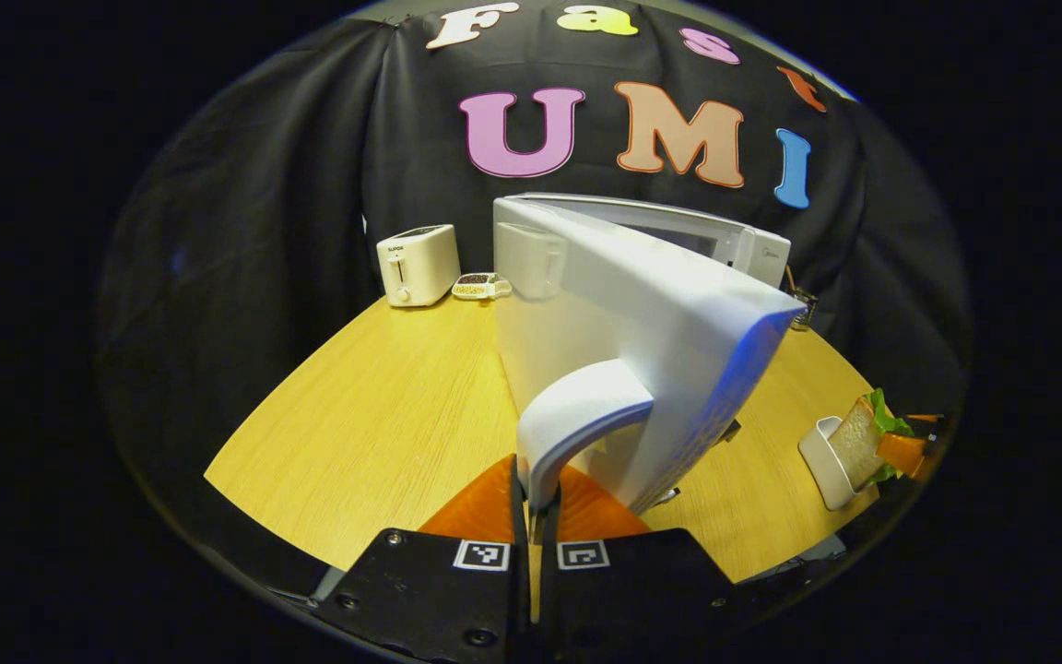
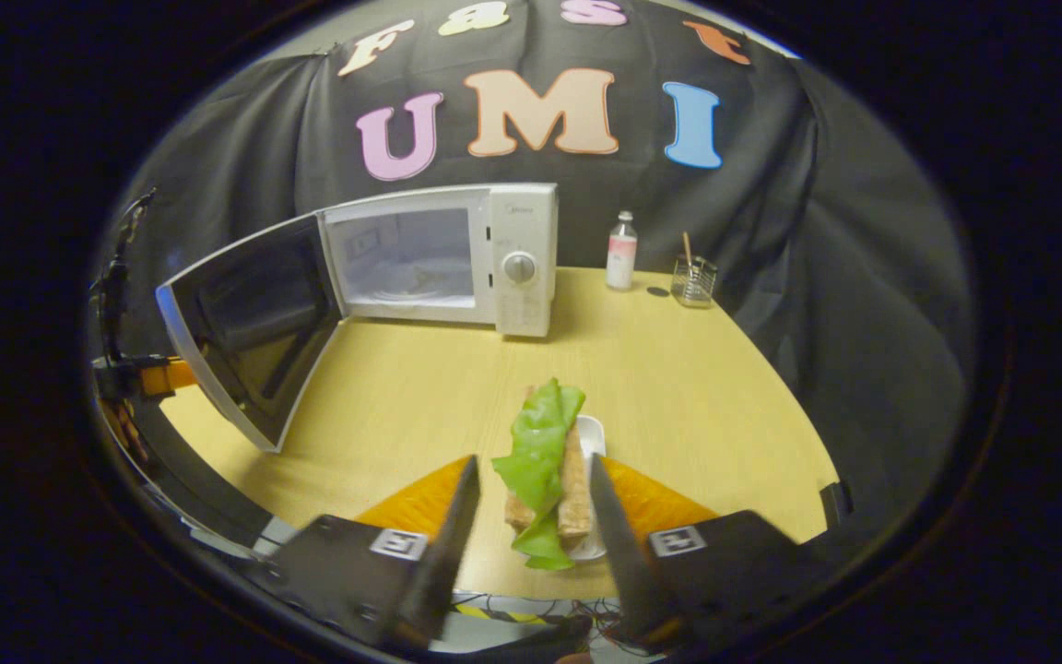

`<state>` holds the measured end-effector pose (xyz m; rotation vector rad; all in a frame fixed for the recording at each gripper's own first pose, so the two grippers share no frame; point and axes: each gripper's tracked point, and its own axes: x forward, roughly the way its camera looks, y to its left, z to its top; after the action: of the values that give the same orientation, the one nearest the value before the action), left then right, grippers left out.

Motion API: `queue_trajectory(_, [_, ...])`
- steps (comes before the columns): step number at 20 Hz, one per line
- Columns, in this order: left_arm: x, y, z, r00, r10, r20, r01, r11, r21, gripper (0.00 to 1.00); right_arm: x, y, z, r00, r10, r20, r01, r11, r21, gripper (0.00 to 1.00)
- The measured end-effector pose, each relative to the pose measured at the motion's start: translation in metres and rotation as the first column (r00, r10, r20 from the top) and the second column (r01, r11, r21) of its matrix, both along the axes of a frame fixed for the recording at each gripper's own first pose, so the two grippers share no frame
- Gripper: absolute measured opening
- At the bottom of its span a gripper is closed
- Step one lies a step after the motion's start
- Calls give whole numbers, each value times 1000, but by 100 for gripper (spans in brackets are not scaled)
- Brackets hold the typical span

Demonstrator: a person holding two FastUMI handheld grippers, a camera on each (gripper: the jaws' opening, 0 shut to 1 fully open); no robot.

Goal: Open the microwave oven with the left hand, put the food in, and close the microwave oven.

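Lettering is showing on the front of the white toaster (image 1: 418, 264), but I am leaving labels unread; the microwave (image 2: 443, 260) carries a small mark above its dial, too small to make out. The markers on my claws are square coded patterns, not words.

I am holding my left gripper (image 1: 540, 516) low over the wooden table (image 1: 374, 433), its fingers pinched narrow on the foot of the curved white door handle (image 1: 577, 415). The microwave door (image 2: 250, 323) is standing wide open, swung out toward my left side, and the cavity behind it is showing pale and lit. In the right gripper view my left claw is sitting just past the door's outer edge.

I am holding my right gripper (image 2: 533, 516) level, pointing at the oven, with its fingers set apart on either side of the sandwich (image 2: 547, 470). The bread and its green lettuce leaf are standing on edge in a small white dish (image 2: 591, 433); I cannot tell whether my fingers are touching them.

Bare tabletop is lying between the sandwich and the oven mouth. A bottle (image 2: 621, 251) and a glass holder (image 2: 694, 281) are standing well to the right of the oven, near the table's far edge. A small dish of grains (image 1: 480, 287) is sitting beside the toaster.
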<state>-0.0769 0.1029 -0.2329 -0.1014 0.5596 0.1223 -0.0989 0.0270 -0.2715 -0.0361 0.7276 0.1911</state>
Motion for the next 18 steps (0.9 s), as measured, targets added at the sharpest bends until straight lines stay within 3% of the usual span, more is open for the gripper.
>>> queue_trajectory(1, [-1, 0, -1, 1000, -5, -2, 5, 1000, 1, 5, 0, 0, -3, 1000, -4, -13, 4, 1000, 0, 55])
queue_trajectory(3, [-1, 2, -1, 1000, -2, -1, 2, 1000, -3, 5, -1, 1, -10, 999, -7, -37, 7, 1000, -6, 63])
queue_trajectory(7, [-2, 1, -3, 1000, -10, -6, 10, 1000, -9, 6, -6, -1, -21, 997, -2, -78, -1, 999, -38, 64])
queue_trajectory(8, [-2, 2, -2, 1000, -11, -6, 11, 1000, -10, 6, -4, -1, -22, 997, -3, -72, 1, 1000, -26, 42])
queue_trajectory(9, [-2, 4, -3, 1000, -10, -2, 10, 1000, -13, 6, -5, 1, -22, 997, -2, -82, 0, 1000, -24, 41])
queue_trajectory(10, [-1, 4, -3, 1000, -10, 0, 10, 1000, -16, 6, -8, 0, -21, 995, -2, -95, 0, 1000, -27, 47])
queue_trajectory(13, [-1, 3, -3, 1000, -20, 5, 20, 999, -29, 7, -8, -2, -21, 994, -13, -113, 10, 1000, -23, 30])
queue_trajectory(14, [-1, 2, -3, 1000, -20, 7, 20, 999, -42, 8, -6, -2, -21, 993, -16, -116, 14, 1000, -20, 29])
queue_trajectory(15, [-2, 3, -5, 1000, -15, 2, 15, 998, -59, 11, -7, -2, -19, 993, -13, -115, 11, 1000, -20, 29])
queue_trajectory(16, [-1, 5, -6, 1000, 1, 3, -1, 996, -85, 13, -8, 0, -18, 994, -6, -113, 4, 1000, -20, 36])
queue_trajectory(18, [-3, 8, -7, 999, 38, -8, -38, 990, -135, 39, -9, -1, -16, 995, 3, -103, -5, 1000, -22, 36])
